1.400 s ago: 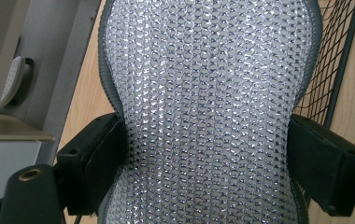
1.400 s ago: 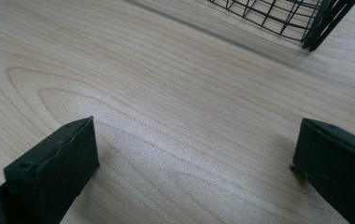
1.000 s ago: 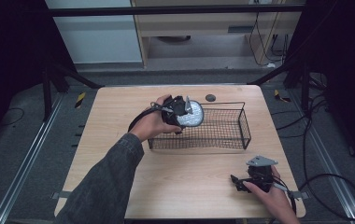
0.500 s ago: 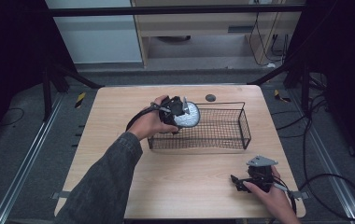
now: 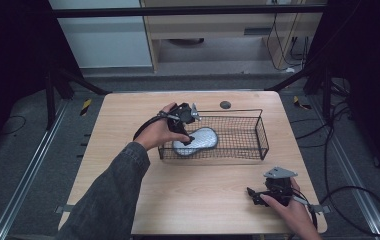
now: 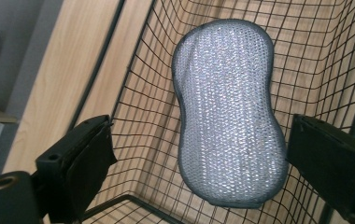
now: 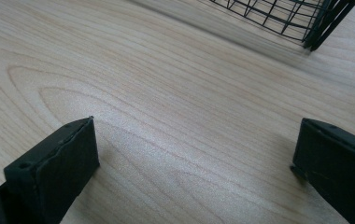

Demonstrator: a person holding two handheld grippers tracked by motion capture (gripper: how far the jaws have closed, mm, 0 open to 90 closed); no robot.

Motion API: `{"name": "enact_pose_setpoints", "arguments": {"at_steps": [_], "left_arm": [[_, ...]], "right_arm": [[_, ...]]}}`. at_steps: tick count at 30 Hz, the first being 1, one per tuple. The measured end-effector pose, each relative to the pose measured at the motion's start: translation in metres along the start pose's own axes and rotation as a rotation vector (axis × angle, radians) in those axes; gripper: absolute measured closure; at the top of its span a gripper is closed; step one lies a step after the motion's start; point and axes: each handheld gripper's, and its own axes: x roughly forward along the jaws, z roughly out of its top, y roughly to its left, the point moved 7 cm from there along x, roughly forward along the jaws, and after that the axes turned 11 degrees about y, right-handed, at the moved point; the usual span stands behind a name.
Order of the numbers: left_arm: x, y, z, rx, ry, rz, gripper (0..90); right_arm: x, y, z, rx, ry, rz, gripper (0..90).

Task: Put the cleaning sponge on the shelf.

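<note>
Silver mesh scrubbing pad point(image 5: 196, 141), peanut-shaped, flat on floor of black wire basket point(image 5: 258, 131), in its left end. Long axis in high view from about 8 o'clock to 2 o'clock, one lobe near basket's front-left corner, other toward basket's middle. In left gripper view, pad point(image 6: 229, 109) runs from 12 o'clock down to 6 o'clock, wider lobe at bottom, lying between and beyond the two black jaws, touching neither. Left gripper point(image 5: 184, 131) held over basket's left end, just above pad, jaws spread wide, nothing gripped. Right gripper point(image 5: 256, 194) low over wooden table point(image 5: 128, 115) at about 5 o'clock from basket, well apart from pad, jaws wide, nothing between them but bare wood. Basket corner point(image 7: 323, 18) at 1 o'clock in right gripper view.
</note>
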Motion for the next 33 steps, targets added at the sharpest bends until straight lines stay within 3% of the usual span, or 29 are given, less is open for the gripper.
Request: {"name": "enact_pose_setpoints", "arguments": {"at_steps": [3,11,17,20,33], "left_arm": [[-0.004,-0.002,0.001,-0.014,-0.028,-0.014,8.9],[-0.018,-0.007,0.003,-0.038,-0.076,-0.002,7.9],[-0.029,-0.015,0.001,-0.078,-0.127,0.002,5.0],[-0.033,-0.021,0.0,-0.111,-0.164,-0.019,4.2],[-0.042,-0.048,-0.011,-0.147,-0.212,-0.024,3.7]], "right_arm": [[0.0,0.0,0.0,0.0,0.0,0.0,0.3],[0.0,0.0,0.0,-0.001,-0.001,0.0,0.3],[0.0,0.0,0.0,0.001,0.0,0.0,0.3],[0.0,0.0,0.0,-0.001,-0.001,-0.001,0.3],[0.0,0.0,0.0,0.002,-0.001,0.001,0.3]]}}
